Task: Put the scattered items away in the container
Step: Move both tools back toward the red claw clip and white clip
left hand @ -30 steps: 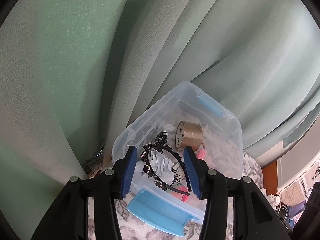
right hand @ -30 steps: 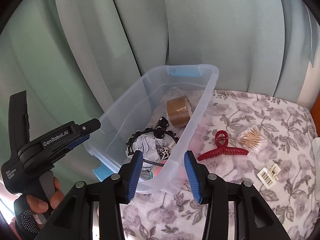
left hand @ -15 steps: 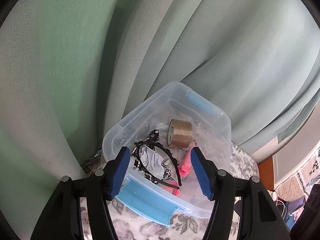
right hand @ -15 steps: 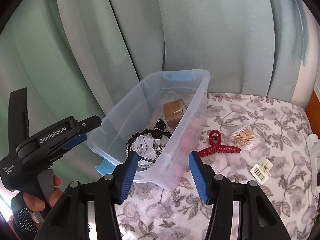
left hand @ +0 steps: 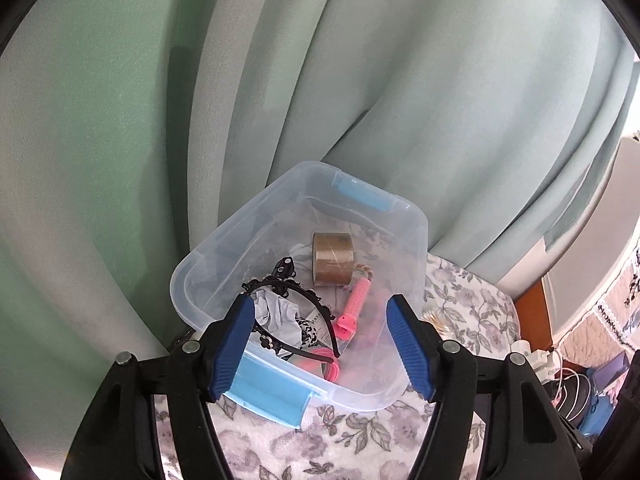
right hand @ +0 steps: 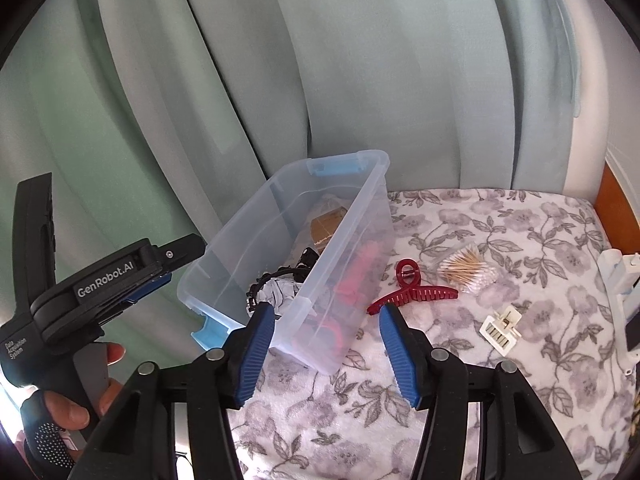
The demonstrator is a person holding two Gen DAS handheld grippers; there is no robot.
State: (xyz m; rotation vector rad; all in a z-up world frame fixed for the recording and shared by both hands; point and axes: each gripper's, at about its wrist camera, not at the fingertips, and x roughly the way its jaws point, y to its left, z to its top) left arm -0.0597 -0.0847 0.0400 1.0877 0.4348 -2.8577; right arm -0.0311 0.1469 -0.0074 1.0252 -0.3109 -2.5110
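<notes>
A clear plastic container (left hand: 416,248) with blue latches stands on the floral cloth by the curtain. Inside lie a brown tape roll (left hand: 333,258), a pink hair roller (left hand: 354,308), a black headband (left hand: 296,292) and a crumpled pale cloth (left hand: 276,310). My left gripper (left hand: 319,304) hovers above the container's near end, its jaws opening with nothing between them. My right gripper (right hand: 325,310) is open and empty in front of the container (right hand: 352,216). Right of it on the cloth lie a red claw clip (right hand: 412,290), a bundle of cotton swabs (right hand: 468,270) and a small white clip (right hand: 500,326).
Green curtains (right hand: 360,80) hang close behind the container. A gloved hand (right hand: 68,408) holds the left tool's black body (right hand: 108,280) at the left. A white device (right hand: 618,276) and a wooden edge (right hand: 616,208) mark the bed's right side. Cables (left hand: 568,384) lie beyond.
Both grippers have drawn back and upward from the container, which now looks smaller. Both pairs of jaws have widened. The headband stays in the container.
</notes>
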